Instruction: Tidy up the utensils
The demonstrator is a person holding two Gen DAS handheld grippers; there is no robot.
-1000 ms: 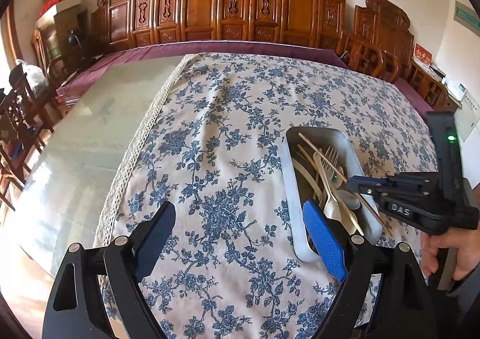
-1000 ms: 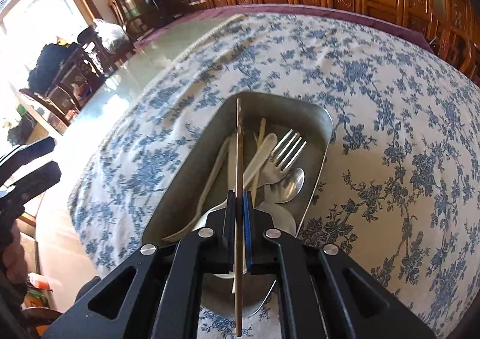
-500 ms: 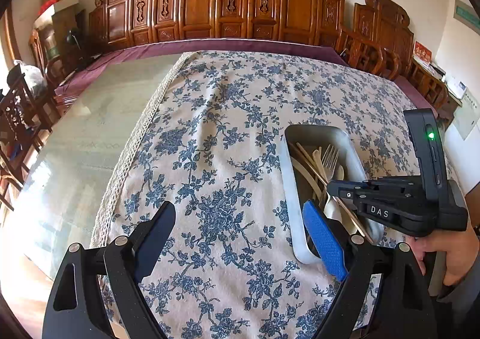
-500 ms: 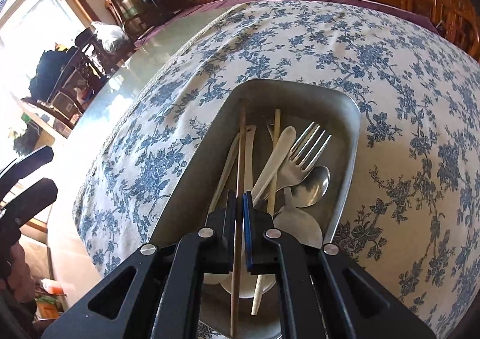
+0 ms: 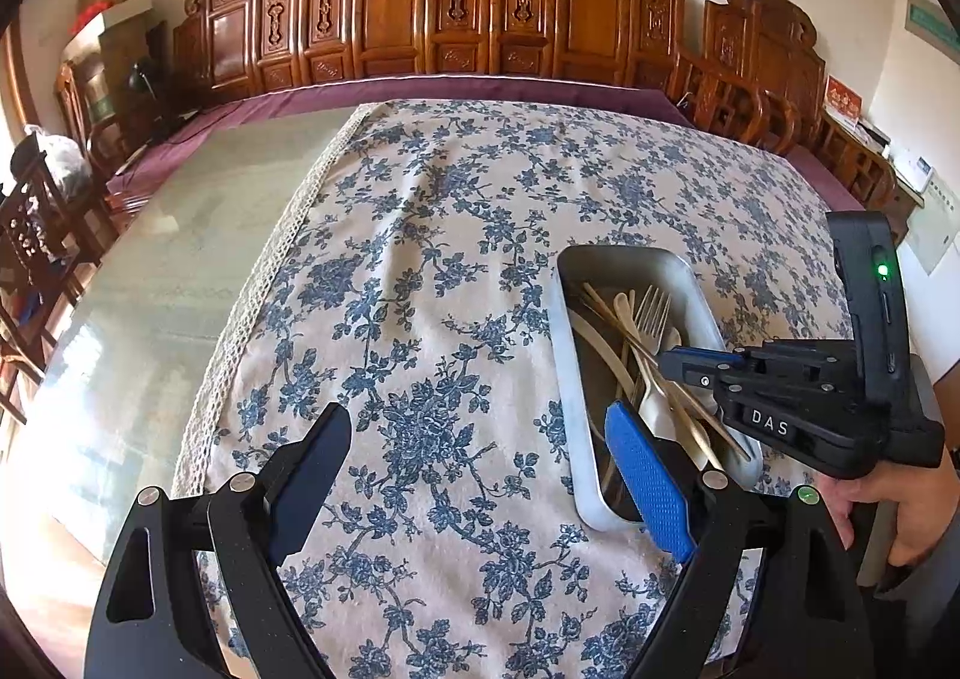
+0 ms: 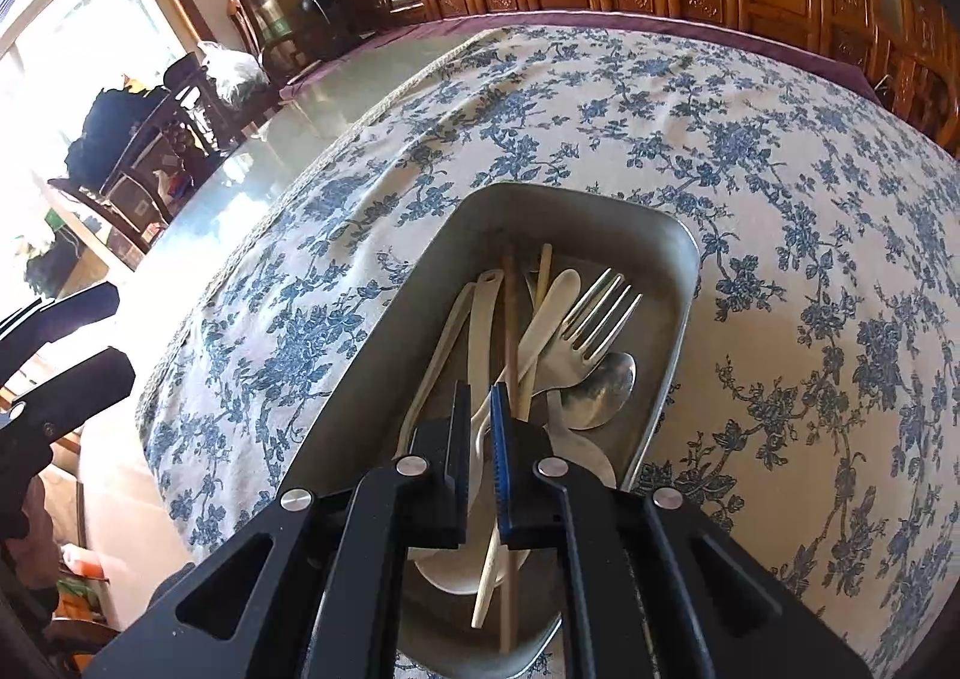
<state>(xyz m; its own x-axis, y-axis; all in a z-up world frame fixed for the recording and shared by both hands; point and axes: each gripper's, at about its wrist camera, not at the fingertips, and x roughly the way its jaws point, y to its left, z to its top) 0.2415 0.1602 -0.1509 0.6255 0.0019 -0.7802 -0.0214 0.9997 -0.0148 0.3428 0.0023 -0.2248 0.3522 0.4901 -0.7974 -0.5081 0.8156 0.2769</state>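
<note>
Spoon (image 6: 591,391) beside fork (image 6: 591,319), plain only in right-wrist view.

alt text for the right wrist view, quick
The right claw, its jaws just opening a crack with nothing pinched between them, hovers over a metal tray on a blue-floral tablecloth. A brown chopstick, a fork and spoons lie inside the tray.
</note>
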